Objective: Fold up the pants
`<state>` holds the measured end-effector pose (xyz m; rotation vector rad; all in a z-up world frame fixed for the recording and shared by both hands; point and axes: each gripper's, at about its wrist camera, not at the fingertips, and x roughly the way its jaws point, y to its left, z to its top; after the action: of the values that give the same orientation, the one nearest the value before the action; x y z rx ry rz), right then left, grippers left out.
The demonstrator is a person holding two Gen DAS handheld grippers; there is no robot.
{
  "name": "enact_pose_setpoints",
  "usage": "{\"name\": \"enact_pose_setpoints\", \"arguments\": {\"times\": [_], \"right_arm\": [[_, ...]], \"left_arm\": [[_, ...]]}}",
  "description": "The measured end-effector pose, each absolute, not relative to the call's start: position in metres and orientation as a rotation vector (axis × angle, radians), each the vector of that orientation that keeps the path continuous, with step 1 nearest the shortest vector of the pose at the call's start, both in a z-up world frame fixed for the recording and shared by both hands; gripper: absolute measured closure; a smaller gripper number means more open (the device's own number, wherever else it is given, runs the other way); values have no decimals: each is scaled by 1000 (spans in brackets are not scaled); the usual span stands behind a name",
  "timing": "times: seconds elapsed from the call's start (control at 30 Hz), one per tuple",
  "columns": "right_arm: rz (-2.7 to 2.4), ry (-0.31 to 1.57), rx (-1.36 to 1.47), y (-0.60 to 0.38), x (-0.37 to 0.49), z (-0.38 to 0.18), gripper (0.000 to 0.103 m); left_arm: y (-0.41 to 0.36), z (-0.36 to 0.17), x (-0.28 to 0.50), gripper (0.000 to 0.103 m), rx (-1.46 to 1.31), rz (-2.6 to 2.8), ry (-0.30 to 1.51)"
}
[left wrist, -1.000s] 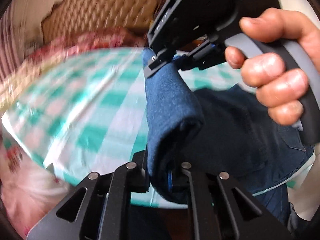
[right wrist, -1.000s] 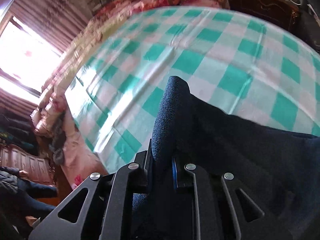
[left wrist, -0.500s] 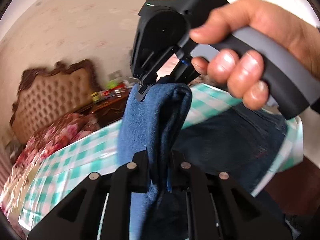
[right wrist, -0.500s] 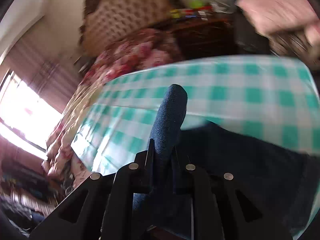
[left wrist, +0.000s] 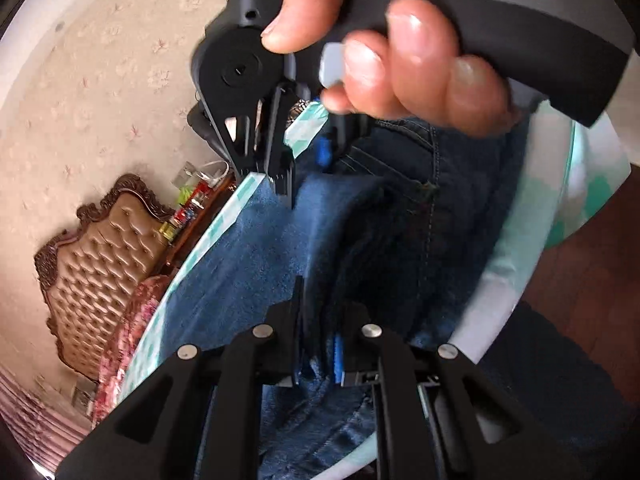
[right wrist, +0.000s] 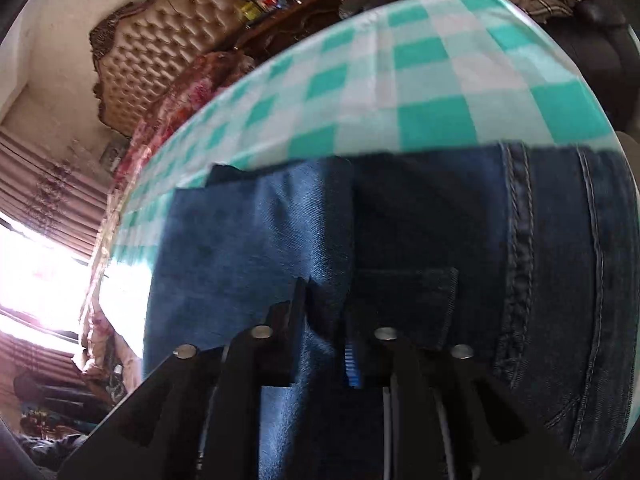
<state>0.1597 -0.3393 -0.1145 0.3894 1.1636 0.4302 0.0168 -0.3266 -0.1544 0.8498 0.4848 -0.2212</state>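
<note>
We count one pair of jeans [right wrist: 248, 240], dark blue denim. One checked cloth [right wrist: 420, 80], teal and white, covers one surface. Two grippers: left gripper [left wrist: 318, 344] and right gripper [right wrist: 326, 336]. One hand [left wrist: 400, 64] in view. One tufted headboard [left wrist: 100, 264]. One flowered bedspread [right wrist: 192, 92].

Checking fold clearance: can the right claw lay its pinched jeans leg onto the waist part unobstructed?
Probably yes: the right claw, shut on the jeans, sits directly over the stitched waist part; nothing lies between.

Pants [right wrist: 248, 248] matt blue denim; tablecloth [right wrist: 432, 80] smooth checked cloth; headboard [right wrist: 168, 40] glossy tufted leather.
</note>
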Motion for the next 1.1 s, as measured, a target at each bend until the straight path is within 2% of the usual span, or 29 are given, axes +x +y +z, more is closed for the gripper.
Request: {"name": "enact_pose_setpoints", "arguments": {"times": [0.1, 0.17, 0.2, 0.23, 0.3, 0.43, 0.67, 0.87, 0.97, 1.03, 1.1], "right_arm": [[474, 1155, 409, -340, 162, -116, 62], [478, 1148, 388, -339, 165, -115, 62], [482, 1142, 367, -337, 166, -113, 68], [489, 1135, 347, -335, 166, -110, 83], [508, 1113, 354, -339, 165, -104, 89], [518, 1040, 342, -356, 156, -82, 93], [447, 998, 363, -410, 141, -69, 94], [391, 1037, 365, -434, 140, -95, 94], [335, 1054, 299, -430, 139, -98, 91], [327, 1057, 288, -428, 139, -98, 82], [314, 1064, 260, -424, 140, -98, 81]], "left_arm": [[-331, -162, 10, 92, 921, -198, 438], [-337, -166, 1, 92, 961, -187, 409], [-337, -166, 0, 92, 972, -181, 399], [-337, -166, 0, 92, 977, -176, 393], [-341, -162, -5, 92, 978, -165, 372], [-353, -150, -14, 92, 989, -153, 288], [-395, -149, -23, 92, 1004, -248, 218], [-424, -173, -29, 92, 1010, -336, 287], [-423, -176, -26, 89, 973, -356, 318], [-419, -170, -22, 85, 895, -381, 354], [-409, -160, -9, 81, 787, -430, 406]]}}
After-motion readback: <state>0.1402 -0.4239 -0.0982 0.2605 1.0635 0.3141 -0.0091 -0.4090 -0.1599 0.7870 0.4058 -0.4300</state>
